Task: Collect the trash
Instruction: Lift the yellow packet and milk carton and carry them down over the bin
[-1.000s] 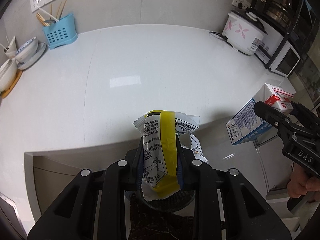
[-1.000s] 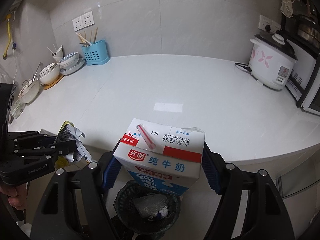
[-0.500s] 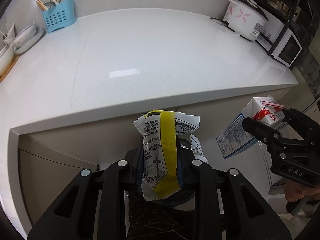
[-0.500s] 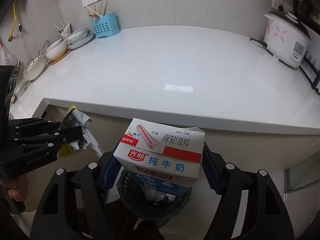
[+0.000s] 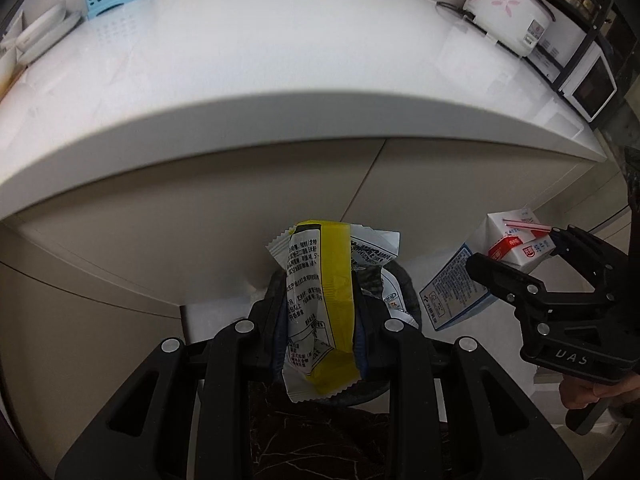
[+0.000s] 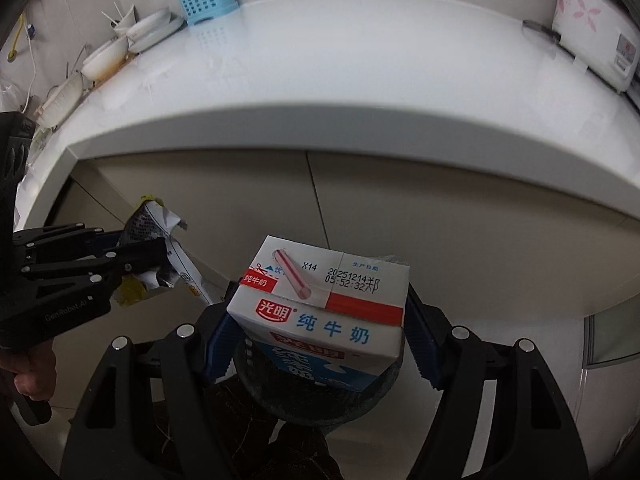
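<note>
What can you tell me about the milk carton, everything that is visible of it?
The milk carton is a white box of coated paper with red bands, blue lettering, a printed date and a pink-striped straw lying in its top. The right gripper clamps it on both sides with blue pads, top toward the camera, tilted. It hangs below the counter edge, above the dark mesh bin.

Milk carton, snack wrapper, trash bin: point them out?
Milk carton (image 6: 320, 312): right wrist view, front label.
Snack wrapper (image 5: 336, 300): left wrist view, yellow stripe.
Trash bin (image 6: 320, 404): right wrist view, near rim below carton.
</note>
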The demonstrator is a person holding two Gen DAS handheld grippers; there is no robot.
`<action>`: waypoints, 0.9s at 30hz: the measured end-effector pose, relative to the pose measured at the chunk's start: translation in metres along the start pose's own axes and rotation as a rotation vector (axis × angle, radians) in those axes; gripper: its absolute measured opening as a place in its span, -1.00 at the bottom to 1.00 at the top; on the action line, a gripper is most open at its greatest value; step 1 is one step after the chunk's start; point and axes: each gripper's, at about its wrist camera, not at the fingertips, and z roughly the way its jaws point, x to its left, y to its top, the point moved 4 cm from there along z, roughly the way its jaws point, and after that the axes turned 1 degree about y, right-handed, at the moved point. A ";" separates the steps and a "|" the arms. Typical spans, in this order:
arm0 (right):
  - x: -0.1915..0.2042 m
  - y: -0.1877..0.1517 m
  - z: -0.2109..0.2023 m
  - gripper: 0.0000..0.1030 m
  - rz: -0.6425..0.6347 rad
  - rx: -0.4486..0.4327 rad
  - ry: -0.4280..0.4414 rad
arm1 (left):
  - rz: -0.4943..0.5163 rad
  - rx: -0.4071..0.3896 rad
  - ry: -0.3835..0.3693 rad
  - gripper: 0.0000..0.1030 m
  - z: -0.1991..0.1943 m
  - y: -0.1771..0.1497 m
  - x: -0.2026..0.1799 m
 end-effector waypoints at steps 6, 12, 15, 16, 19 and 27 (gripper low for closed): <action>0.002 -0.014 0.034 0.34 -0.010 0.070 0.001 | -0.030 0.049 0.014 -0.51 0.019 -0.016 0.011; 0.007 -0.019 0.051 0.35 -0.004 0.097 0.028 | -0.038 0.066 0.023 -0.51 0.022 -0.022 0.012; 0.003 -0.019 0.050 0.53 0.010 0.094 0.028 | -0.034 0.077 0.023 -0.51 0.026 -0.023 0.010; 0.000 -0.020 0.049 0.59 0.015 0.089 0.029 | -0.032 0.080 0.023 -0.51 0.027 -0.023 0.008; -0.008 -0.019 0.047 0.70 0.031 0.085 0.009 | -0.021 0.086 0.016 -0.51 0.033 -0.018 0.002; -0.034 -0.026 0.030 0.85 0.083 0.048 -0.073 | 0.009 0.110 -0.019 -0.51 0.054 -0.017 -0.010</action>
